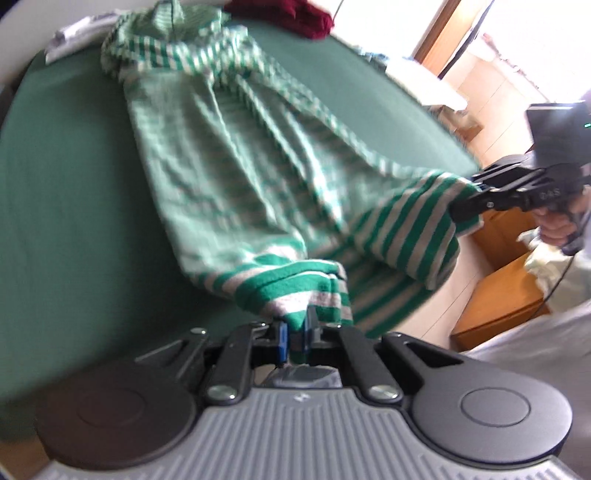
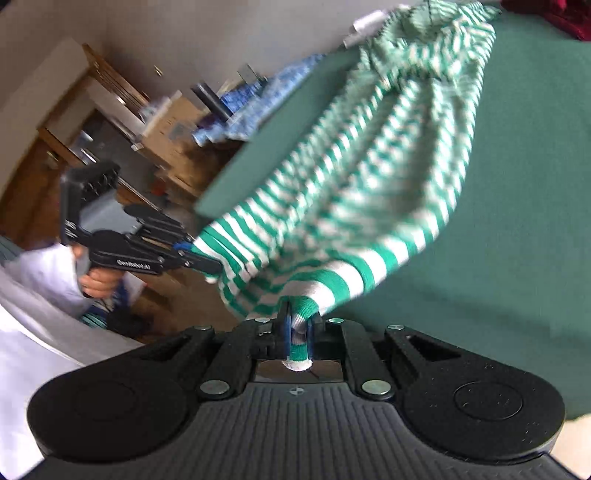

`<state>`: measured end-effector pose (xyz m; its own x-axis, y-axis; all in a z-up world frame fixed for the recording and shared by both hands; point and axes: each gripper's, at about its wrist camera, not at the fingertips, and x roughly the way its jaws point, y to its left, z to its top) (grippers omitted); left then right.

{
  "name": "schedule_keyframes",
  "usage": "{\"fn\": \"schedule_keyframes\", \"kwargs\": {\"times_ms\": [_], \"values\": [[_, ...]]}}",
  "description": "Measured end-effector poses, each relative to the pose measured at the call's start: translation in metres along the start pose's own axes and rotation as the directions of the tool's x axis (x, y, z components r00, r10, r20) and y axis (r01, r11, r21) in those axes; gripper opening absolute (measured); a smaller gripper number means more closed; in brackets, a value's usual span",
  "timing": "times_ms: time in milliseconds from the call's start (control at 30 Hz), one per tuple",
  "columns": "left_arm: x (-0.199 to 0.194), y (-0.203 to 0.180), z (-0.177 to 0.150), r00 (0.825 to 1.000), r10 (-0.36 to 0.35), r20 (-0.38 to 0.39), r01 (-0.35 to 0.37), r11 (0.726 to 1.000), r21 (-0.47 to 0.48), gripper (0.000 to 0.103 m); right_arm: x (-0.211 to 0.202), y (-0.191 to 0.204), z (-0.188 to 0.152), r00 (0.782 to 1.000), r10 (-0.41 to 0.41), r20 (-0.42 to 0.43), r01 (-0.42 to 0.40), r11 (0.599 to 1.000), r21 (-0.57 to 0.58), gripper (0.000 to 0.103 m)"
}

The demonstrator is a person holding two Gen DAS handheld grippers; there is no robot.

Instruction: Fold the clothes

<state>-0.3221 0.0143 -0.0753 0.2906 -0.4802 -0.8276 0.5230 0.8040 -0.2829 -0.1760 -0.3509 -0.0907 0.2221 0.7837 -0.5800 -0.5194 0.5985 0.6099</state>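
Both the left gripper (image 1: 295,332) and the right gripper (image 2: 297,336) pinch the hem of a green-and-white striped sweater (image 1: 236,147), which stretches unfolded from the green table's (image 1: 74,221) near edge toward its far edge, so folding appears unfinished.

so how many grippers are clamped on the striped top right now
2: the left gripper pinches one hem corner, the right gripper the other corner of the striped top.

Green table cover (image 1: 66,192) under everything. Dark red cloth (image 1: 295,16) at far edge, white paper (image 1: 68,38) far-left corner. Wooden cabinets (image 1: 498,295) on floor. Blue patterned fabric (image 2: 255,107) and cardboard boxes (image 2: 173,129) beside table.
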Motion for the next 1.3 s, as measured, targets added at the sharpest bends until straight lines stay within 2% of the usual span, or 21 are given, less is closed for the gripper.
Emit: {"fn": "schedule_keyframes", "kwargs": {"times_ms": [133, 233, 267, 333, 367, 400, 467, 533, 600, 667, 733, 867, 900, 933, 1000, 1033, 1067, 1133, 1167, 1267, 1300], "values": [[-0.006, 0.033, 0.054, 0.999, -0.022, 0.041, 0.023, 0.999, -0.033, 0.002, 0.013, -0.018, 0.054, 0.996, 0.029, 0.086, -0.037, 0.995, 0.092, 0.008], [0.030, 0.094, 0.120, 0.998, -0.023, 0.062, 0.027, 0.997, -0.067, 0.011, 0.027, -0.041, 0.089, 0.987, -0.016, 0.159, -0.007, 0.989, 0.145, 0.009], [0.048, 0.117, 0.141, 0.997, -0.034, 0.066, 0.039, 0.996, -0.085, 0.018, 0.032, -0.051, 0.098, 0.982, -0.045, 0.186, 0.012, 0.984, 0.176, 0.010], [0.064, 0.155, 0.168, 0.997, -0.053, 0.059, 0.060, 0.989, -0.138, 0.061, 0.045, -0.077, 0.110, 0.965, -0.118, 0.233, 0.052, 0.961, 0.272, 0.019], [0.069, 0.172, 0.179, 0.997, -0.058, 0.054, 0.067, 0.984, -0.167, 0.062, 0.051, -0.089, 0.113, 0.959, -0.146, 0.244, 0.062, 0.945, 0.321, 0.037], [0.069, 0.186, 0.187, 0.996, -0.070, 0.060, 0.080, 0.980, -0.183, 0.062, 0.051, -0.093, 0.112, 0.951, -0.176, 0.253, 0.082, 0.936, 0.344, 0.045], [0.050, 0.197, 0.180, 0.994, -0.043, 0.105, 0.059, 0.986, -0.155, 0.071, 0.039, -0.080, 0.103, 0.934, -0.238, 0.267, 0.144, 0.933, 0.329, 0.044], [0.033, 0.201, 0.167, 0.990, -0.001, 0.144, 0.019, 0.993, -0.118, 0.093, 0.027, -0.067, 0.094, 0.912, -0.298, 0.281, 0.205, 0.927, 0.314, 0.044], [0.028, 0.197, 0.149, 0.990, -0.025, 0.137, 0.039, 0.994, -0.103, 0.098, 0.015, -0.054, 0.084, 0.886, -0.356, 0.296, 0.267, 0.916, 0.301, 0.045], [0.034, 0.188, 0.136, 0.991, -0.064, 0.119, 0.075, 0.992, -0.097, 0.098, 0.021, -0.034, 0.072, 0.856, -0.439, 0.273, 0.383, 0.893, 0.236, 0.045], [0.048, 0.173, 0.137, 0.993, -0.038, 0.111, 0.046, 0.997, -0.065, 0.092, 0.039, -0.018, 0.066, 0.825, -0.501, 0.262, 0.479, 0.866, 0.147, 0.044], [0.089, 0.165, 0.165, 0.992, -0.012, 0.124, 0.022, 0.997, -0.075, 0.083, 0.077, -0.022, 0.085, 0.787, -0.547, 0.286, 0.543, 0.834, 0.102, 0.044], [0.098, 0.162, 0.170, 0.992, 0.026, 0.123, -0.018, 0.998, -0.065, 0.072, 0.084, -0.026, 0.090, 0.781, -0.554, 0.289, 0.551, 0.828, 0.099, 0.045], [0.107, 0.161, 0.173, 0.993, 0.052, 0.107, -0.045, 0.997, -0.062, 0.045, 0.091, -0.030, 0.095, 0.771, -0.574, 0.276, 0.574, 0.814, 0.090, 0.044], [0.105, 0.160, 0.170, 0.991, 0.085, 0.104, -0.079, 0.995, -0.067, 0.029, 0.103, -0.036, 0.105, 0.760, -0.611, 0.221, 0.614, 0.787, 0.061, 0.007], [0.100, 0.161, 0.168, 0.989, 0.098, 0.111, -0.089, 0.993, -0.079, 0.019, 0.102, -0.038, 0.109, 0.757, -0.614, 0.222, 0.616, 0.785, 0.067, 0.005], [0.092, 0.164, 0.166, 0.988, 0.097, 0.122, -0.084, 0.990, -0.109, 0.019, 0.098, -0.040, 0.110, 0.756, -0.613, 0.229, 0.611, 0.787, 0.090, 0.002], [0.082, 0.170, 0.162, 0.984, 0.116, 0.135, -0.091, 0.979, -0.180, 0.036, 0.084, -0.046, 0.109, 0.757, -0.601, 0.257, 0.576, 0.799, 0.171, 0.002], [0.083, 0.171, 0.161, 0.983, 0.132, 0.131, -0.105, 0.975, -0.195, 0.035, 0.081, -0.049, 0.108, 0.759, -0.598, 0.258, 0.565, 0.801, 0.196, 0.002], [0.079, 0.163, 0.158, 0.980, 0.140, 0.138, -0.114, 0.977, -0.183, 0.044, 0.085, -0.052, 0.099, 0.772, -0.593, 0.231, 0.561, 0.805, 0.192, 0.013], [0.076, 0.160, 0.157, 0.980, 0.139, 0.142, -0.113, 0.978, -0.177, 0.057, 0.081, -0.047, 0.097, 0.772, -0.586, 0.247, 0.558, 0.811, 0.177, 0.017]]}}
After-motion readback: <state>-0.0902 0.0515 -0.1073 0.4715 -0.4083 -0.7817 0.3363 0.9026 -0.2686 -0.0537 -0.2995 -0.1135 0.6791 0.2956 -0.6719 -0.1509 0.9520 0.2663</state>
